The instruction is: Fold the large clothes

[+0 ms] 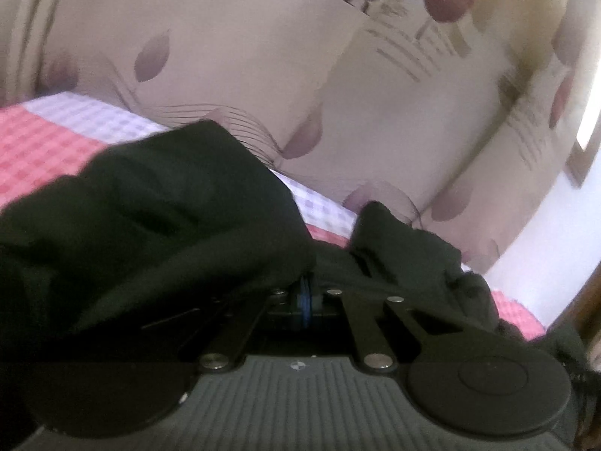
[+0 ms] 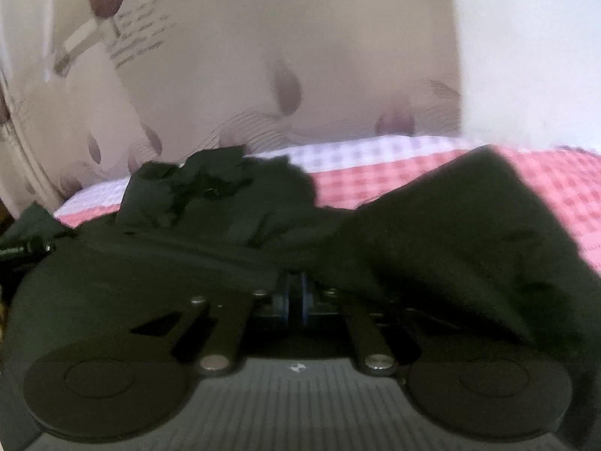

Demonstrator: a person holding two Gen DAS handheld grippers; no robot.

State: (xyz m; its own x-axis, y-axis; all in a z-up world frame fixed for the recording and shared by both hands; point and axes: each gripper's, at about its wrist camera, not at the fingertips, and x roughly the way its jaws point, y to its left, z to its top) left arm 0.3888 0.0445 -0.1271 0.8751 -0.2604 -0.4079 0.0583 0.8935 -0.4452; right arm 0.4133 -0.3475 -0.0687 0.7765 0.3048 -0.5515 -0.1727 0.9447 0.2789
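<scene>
The dark garment [image 2: 263, 225] lies bunched on the checked bedcover [image 2: 544, 195], and I take that bedcover as my mark for everything else. Most of the cloth sits on the near part of the cover, with a crumpled ridge rising toward its far edge, where the pink squares give way to pale lilac ones. From my left wrist view the same garment [image 1: 157, 218] heaps up on the left side of the cover and drapes over my fingers.

My left gripper [image 1: 306, 293] has its fingers drawn together, and cloth hangs right over them; I judge they are pinched on a fold of the garment, though the tips are buried. My right gripper [image 2: 296, 293] is likewise closed, blue pads nearly meeting, with fabric lying across and over them, so I take it as clamped on the garment too.

Beyond the far edge of the bedcover stands a curtain [image 1: 225, 56] printed with mauve petals.

I judge this is the grasping step, both edges just taken. Next calls for lifting both hands evenly, drawing the cloth taut above the cover, and carrying one edge over to lay a clean fold without losing the pinch.
</scene>
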